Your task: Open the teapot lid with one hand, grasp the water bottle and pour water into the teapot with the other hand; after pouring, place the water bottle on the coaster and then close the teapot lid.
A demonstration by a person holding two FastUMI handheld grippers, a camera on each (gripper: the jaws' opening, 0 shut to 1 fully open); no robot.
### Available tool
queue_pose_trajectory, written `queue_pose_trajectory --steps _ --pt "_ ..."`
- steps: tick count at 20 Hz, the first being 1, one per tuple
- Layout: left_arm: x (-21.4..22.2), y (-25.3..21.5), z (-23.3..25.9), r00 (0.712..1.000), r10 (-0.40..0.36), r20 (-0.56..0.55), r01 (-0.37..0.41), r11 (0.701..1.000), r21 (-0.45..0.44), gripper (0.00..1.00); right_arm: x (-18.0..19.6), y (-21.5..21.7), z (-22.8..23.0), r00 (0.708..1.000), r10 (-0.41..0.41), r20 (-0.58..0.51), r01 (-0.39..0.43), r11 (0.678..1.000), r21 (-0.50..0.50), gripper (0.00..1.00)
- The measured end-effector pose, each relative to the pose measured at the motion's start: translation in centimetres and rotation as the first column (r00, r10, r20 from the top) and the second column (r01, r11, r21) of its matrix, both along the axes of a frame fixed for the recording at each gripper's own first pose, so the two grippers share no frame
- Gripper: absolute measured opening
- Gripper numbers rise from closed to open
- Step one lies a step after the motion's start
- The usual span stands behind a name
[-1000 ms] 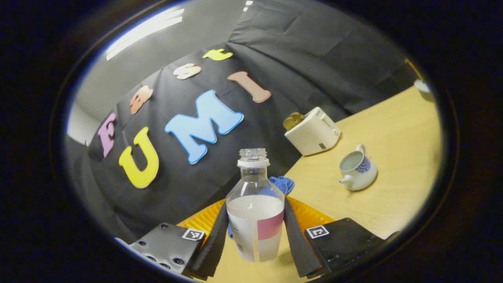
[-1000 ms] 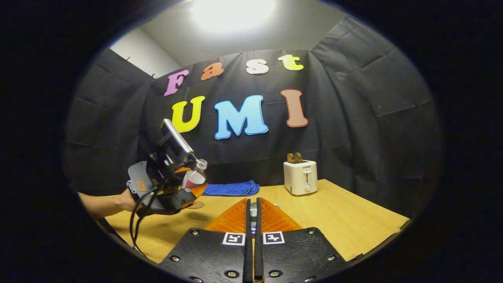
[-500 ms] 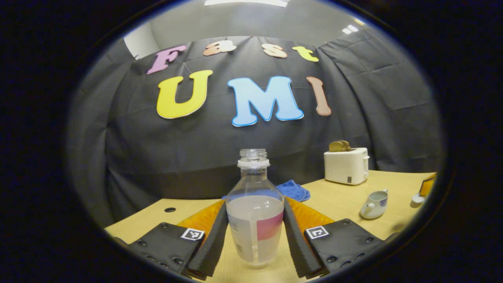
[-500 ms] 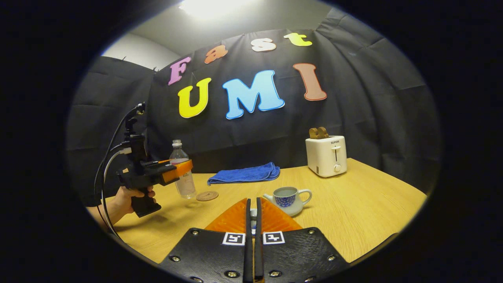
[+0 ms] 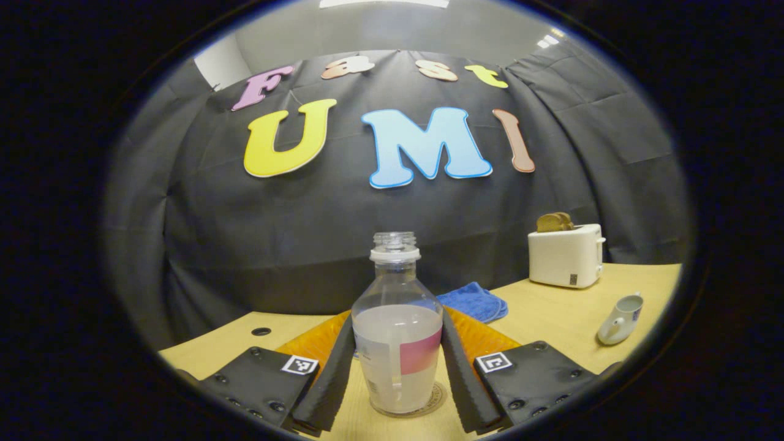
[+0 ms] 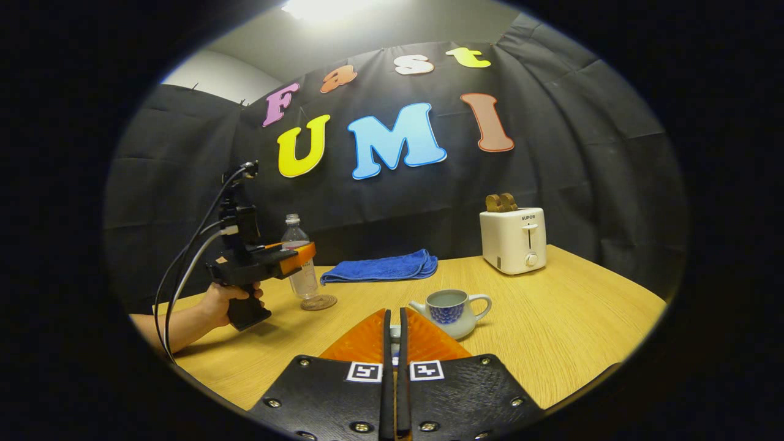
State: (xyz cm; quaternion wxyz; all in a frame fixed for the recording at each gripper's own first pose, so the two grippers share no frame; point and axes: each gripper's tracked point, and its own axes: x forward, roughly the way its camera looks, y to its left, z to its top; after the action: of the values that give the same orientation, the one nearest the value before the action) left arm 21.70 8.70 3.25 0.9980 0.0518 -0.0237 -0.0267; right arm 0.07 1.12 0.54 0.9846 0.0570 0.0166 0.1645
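A clear, uncapped water bottle (image 5: pixel 397 288), about half full with a pink-and-white label, stands upright between the fingers of my left gripper (image 5: pixel 398 324), which is shut on it. Its base rests on the round coaster (image 5: pixel 436 397). In the right gripper view a hand holds that gripper (image 6: pixel 294 257) around the bottle (image 6: pixel 296 236) over the coaster (image 6: pixel 320 302) at the left. The white-and-blue teapot (image 6: pixel 452 311) stands open with water inside, just beyond my right gripper (image 6: pixel 395 318). The right gripper is shut on the teapot lid (image 6: pixel 395 334), a pale sliver at its tips.
A white toaster (image 6: pixel 511 240) holding bread stands at the back right of the wooden table (image 6: pixel 569 343). A folded blue cloth (image 6: pixel 383 267) lies along the back wall. The teapot (image 5: pixel 620 318) is far right in the left gripper view.
The left gripper has brought the bottle from a tilt back upright, carried it away from the teapot and lowered it onto the coaster. The right gripper stays shut near the teapot.
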Motion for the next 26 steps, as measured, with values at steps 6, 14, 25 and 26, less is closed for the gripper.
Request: queue_pose_trajectory --steps 6,14,25,26 --pt "1.4 0.6 -1.7 1.000 0.013 -0.026 -0.014 0.999 -0.040 0.84 0.0 -0.1 0.3 1.000 -0.001 0.006 0.001 1.000 -0.002 0.02" --pt "1.4 0.7 -1.8 1.000 0.010 -0.027 -0.011 0.998 -0.064 0.89 0.0 -0.2 0.2 1.000 -0.004 0.006 0.004 1.000 -0.005 0.02" --pt "0.0 0.6 -0.2 0.999 0.033 0.003 -0.033 0.997 -0.067 0.98 -0.4 -0.2 0.9 1.000 -0.006 0.026 0.007 1.000 -0.017 0.02" --pt "-0.2 0.5 0.1 1.000 0.029 0.010 -0.028 0.997 -0.065 0.98 -0.5 -0.1 1.0 1.000 -0.004 0.029 0.005 1.000 -0.017 0.02"
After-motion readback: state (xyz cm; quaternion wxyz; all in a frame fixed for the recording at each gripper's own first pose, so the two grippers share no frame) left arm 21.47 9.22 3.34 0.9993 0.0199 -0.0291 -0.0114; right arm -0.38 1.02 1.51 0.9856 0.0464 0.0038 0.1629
